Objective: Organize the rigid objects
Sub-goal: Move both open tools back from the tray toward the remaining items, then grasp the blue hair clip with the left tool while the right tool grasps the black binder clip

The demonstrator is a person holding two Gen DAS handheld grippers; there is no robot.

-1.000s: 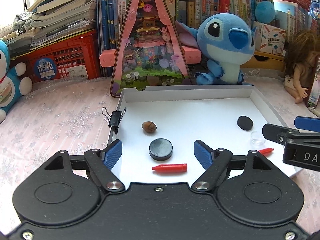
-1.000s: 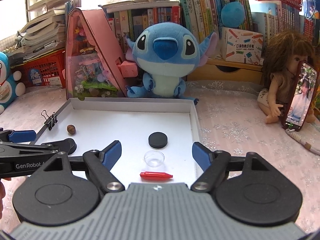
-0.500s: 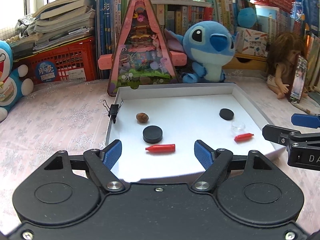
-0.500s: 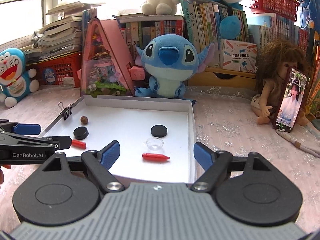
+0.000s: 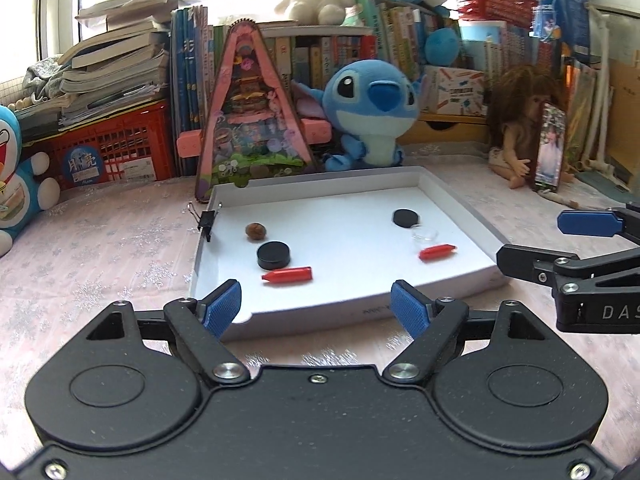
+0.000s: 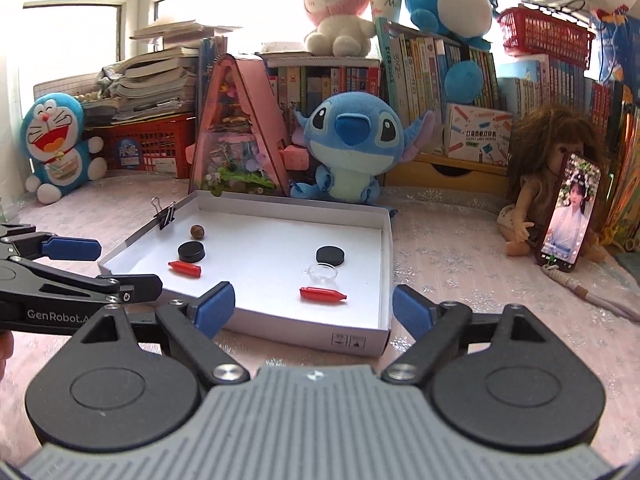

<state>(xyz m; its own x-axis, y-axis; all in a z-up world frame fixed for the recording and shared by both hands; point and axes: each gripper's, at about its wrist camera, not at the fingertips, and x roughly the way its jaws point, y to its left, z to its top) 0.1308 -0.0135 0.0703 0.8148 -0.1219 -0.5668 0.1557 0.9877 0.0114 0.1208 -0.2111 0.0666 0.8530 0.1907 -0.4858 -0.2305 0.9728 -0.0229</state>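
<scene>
Seemingly unsorted: two black discs point(image 5: 273, 255), two red caps point(image 5: 287, 275), a nut point(image 5: 255, 231) scattered in white tray point(image 5: 456, 216); left gripper point(image 5: 316, 306) and right gripper point(image 6: 310, 306) both spread, empty.

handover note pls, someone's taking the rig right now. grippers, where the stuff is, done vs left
Left gripper: open, empty, in front of the tray's near edge.
Right gripper: open, empty, also at the near edge.
White tray holds everything: on its left a nut, a black disc and a red cap; on its right a second black disc, a clear dish and a second red cap. A binder clip sits on the left wall.
Done: nothing held; whether the pieces are already sorted is unclear.
Left: possibly grouping like items.
</scene>
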